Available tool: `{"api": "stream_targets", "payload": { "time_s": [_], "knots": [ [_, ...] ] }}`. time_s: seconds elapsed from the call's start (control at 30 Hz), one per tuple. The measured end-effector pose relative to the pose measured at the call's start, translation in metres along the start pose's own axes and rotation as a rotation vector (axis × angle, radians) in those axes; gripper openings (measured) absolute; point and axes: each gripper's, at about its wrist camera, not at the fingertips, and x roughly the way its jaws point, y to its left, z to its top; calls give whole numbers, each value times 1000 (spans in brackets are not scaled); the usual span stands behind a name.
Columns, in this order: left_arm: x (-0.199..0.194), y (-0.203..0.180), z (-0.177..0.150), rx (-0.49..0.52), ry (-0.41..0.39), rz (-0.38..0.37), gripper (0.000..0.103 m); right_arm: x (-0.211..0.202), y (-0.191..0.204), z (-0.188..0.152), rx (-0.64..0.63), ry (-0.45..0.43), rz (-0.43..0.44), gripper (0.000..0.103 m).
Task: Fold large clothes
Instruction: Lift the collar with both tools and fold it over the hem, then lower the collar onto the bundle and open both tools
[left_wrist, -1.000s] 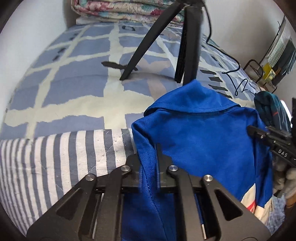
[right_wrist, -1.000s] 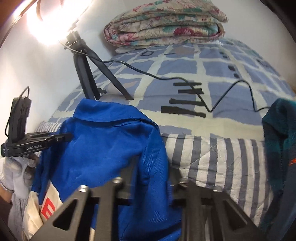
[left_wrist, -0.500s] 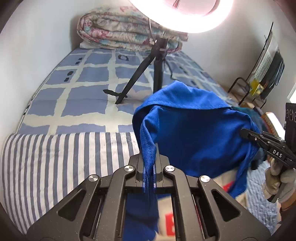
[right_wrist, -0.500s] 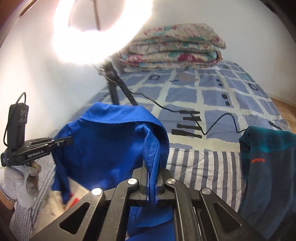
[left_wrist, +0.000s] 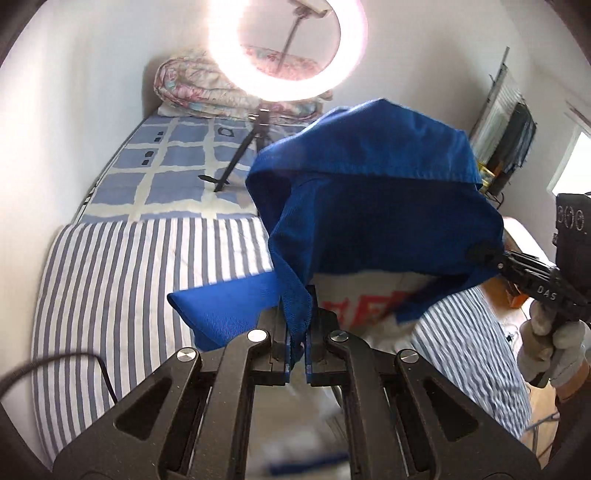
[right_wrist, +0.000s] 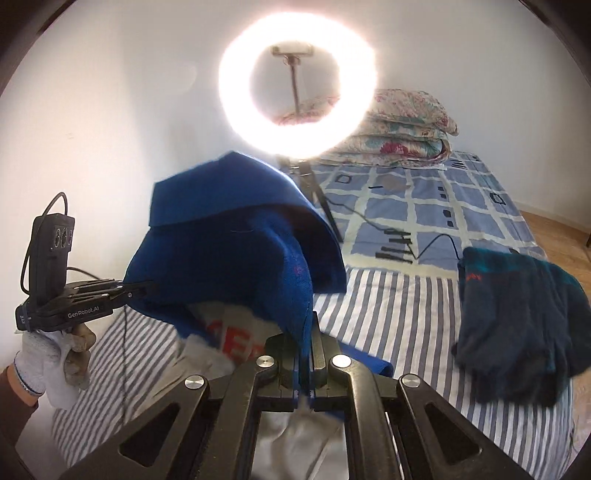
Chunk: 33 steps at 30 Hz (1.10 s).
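— Holding anything in your left hand-held gripper (left_wrist: 295, 328)?

— Yes, its jaws are pressed together on a fold of the blue jacket (left_wrist: 369, 206). My right hand-held gripper (right_wrist: 304, 343) pinches another fold of the same jacket the same way.

— Where is the jacket?

— In the air between my two hand-held grippers, above the striped quilt (left_wrist: 122, 295) at the near end of the bed (left_wrist: 166, 173). Its collar stands at the top, and a white part with red print (left_wrist: 369, 299) shows below the blue. One blue flap (left_wrist: 229, 314) hangs low, just over the stripes.

— What else is near?

— A dark teal garment (right_wrist: 517, 325) lies on the quilt to my right. A lit ring light (right_wrist: 295, 92) on a tripod (left_wrist: 243, 147) stands on the bed beyond the jacket, with a folded floral blanket (right_wrist: 402, 129) at the far end.

— And your hands?

— Both wear light gloves; my gloved right hand (left_wrist: 554, 347) grips its handle.
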Motion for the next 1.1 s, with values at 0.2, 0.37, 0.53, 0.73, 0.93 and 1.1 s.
{"api": "stream_targets", "payload": {
  "time_s": [0.2, 0.37, 0.53, 0.73, 0.93, 1.1],
  "knots": [
    [-44, -25, -58, -9, 10, -17, 2, -40, 23, -53, -6, 27, 7, 0],
    [-68, -34, -112, -21, 22, -28, 2, -66, 34, -100, 0, 52, 17, 0],
    [-80, -33, -160, -56, 42, -30, 2, -85, 49, -146, -24, 86, 17, 0],
    [-88, -34, -220, -60, 71, -23, 2, -98, 67, -203, -63, 137, 4, 1],
    [-83, -30, -255, -28, 109, 27, 2, -92, 76, -245, -110, 194, -50, 1],
    [-99, -23, -272, -24, 107, 68, 14, -98, 81, -256, -146, 208, -76, 4]
  ]
}}
